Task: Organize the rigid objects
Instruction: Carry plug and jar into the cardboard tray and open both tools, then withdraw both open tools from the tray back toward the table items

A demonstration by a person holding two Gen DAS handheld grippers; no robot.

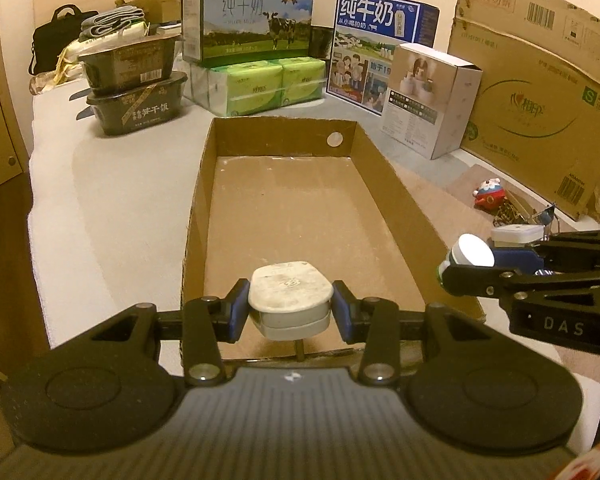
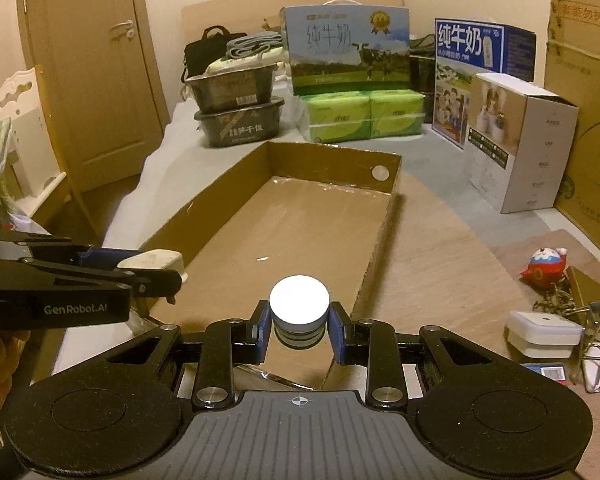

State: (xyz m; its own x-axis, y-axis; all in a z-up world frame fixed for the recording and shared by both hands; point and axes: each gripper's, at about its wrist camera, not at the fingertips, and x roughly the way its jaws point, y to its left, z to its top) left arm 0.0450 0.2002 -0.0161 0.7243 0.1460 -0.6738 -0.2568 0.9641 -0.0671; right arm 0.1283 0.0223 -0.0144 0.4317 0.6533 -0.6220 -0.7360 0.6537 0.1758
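Observation:
My left gripper (image 1: 291, 310) is shut on a worn white plug adapter (image 1: 290, 296), held over the near end of a shallow cardboard tray (image 1: 196, 208). The tray's floor is bare. My right gripper (image 2: 299, 330) is shut on a small round jar with a white lid (image 2: 299, 300), above the tray's near right corner (image 2: 376, 248). The left wrist view shows the right gripper (image 1: 466, 262) with the jar (image 1: 474, 250) at the tray's right side. In the right wrist view the left gripper (image 2: 156, 270) holds the adapter (image 2: 156, 261) at left.
On the wooden board right of the tray lie a white square box (image 2: 544, 334), a red and white toy figure (image 2: 544, 266), a metal clip (image 2: 596, 320) and a small chain. Milk cartons (image 1: 248, 16), green tissue packs (image 1: 260, 84), black food tubs (image 1: 136, 108) and a white box (image 1: 430, 100) line the back.

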